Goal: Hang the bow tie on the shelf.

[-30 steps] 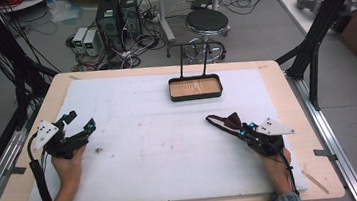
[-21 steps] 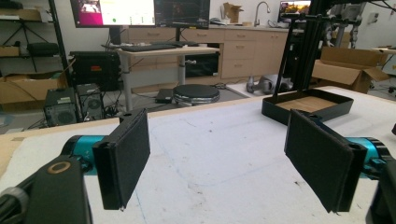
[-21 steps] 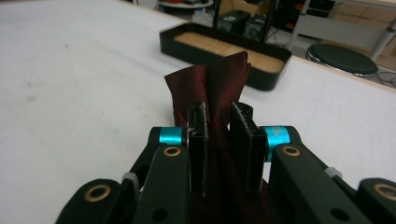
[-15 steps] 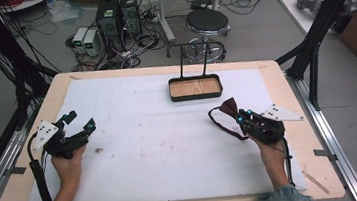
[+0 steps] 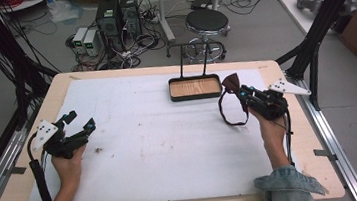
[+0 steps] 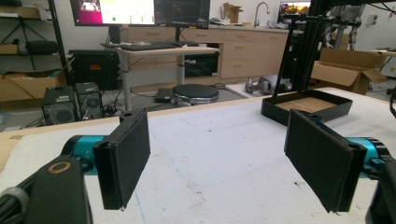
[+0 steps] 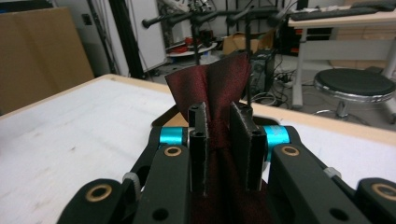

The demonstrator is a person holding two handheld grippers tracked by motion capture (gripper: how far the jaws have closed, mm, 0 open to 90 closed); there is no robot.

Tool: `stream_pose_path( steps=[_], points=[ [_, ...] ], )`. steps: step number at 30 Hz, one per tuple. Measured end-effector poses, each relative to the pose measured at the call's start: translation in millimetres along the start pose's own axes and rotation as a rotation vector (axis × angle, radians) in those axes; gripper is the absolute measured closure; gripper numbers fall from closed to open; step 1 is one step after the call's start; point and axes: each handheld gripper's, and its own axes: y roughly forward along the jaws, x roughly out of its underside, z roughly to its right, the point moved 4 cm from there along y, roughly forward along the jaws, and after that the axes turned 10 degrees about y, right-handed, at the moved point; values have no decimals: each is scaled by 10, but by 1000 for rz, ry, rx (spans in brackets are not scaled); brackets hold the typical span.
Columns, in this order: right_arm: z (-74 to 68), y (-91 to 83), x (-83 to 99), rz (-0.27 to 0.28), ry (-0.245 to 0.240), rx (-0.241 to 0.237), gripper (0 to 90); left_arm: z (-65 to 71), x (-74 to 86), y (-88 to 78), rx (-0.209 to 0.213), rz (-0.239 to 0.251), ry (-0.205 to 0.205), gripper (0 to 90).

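At the far right of the table (image 5: 140, 185), right gripper (image 5: 240, 90) clamped on a dark red tie (image 7: 219, 84) beside the tray (image 5: 195, 96), left gripper (image 5: 81, 123) at near left, jaws spread wide, holding nothing.

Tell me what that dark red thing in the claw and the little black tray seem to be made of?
The dark red strip looks like satin-type woven fabric: it folds softly and has a faint sheen; its strap hangs limp. The tray seems to have matte black walls, metal or plastic, I can't tell, around a light wood-look floor with visible grain.
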Motion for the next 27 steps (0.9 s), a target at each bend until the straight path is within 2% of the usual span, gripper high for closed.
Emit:
stream_pose_path(
  steps=[1,4,9,15,18,21,23,27],
  points=[
    [0,0,0,0,0,0,778,-1,0,-1,1,-1,0,227],
    [30,105,-155,12,-7,6,778,-3,2,1,1,-1,0,227],
    [45,206,-254,8,-13,8,778,-6,2,-1,1,-2,0,227],
    [7,334,-430,34,-37,2,778,-5,2,1,3,-1,0,227],
    [-15,435,-512,26,-42,-2,778,-5,3,2,5,-2,0,227],
    [-19,477,-535,42,-40,-2,778,-3,3,3,6,-2,-1,227],
    [1,525,-553,29,-32,1,777,-4,4,4,7,-2,-2,227],
    [55,589,-624,54,-6,1,778,-4,3,4,7,-2,-1,227]
  ],
)
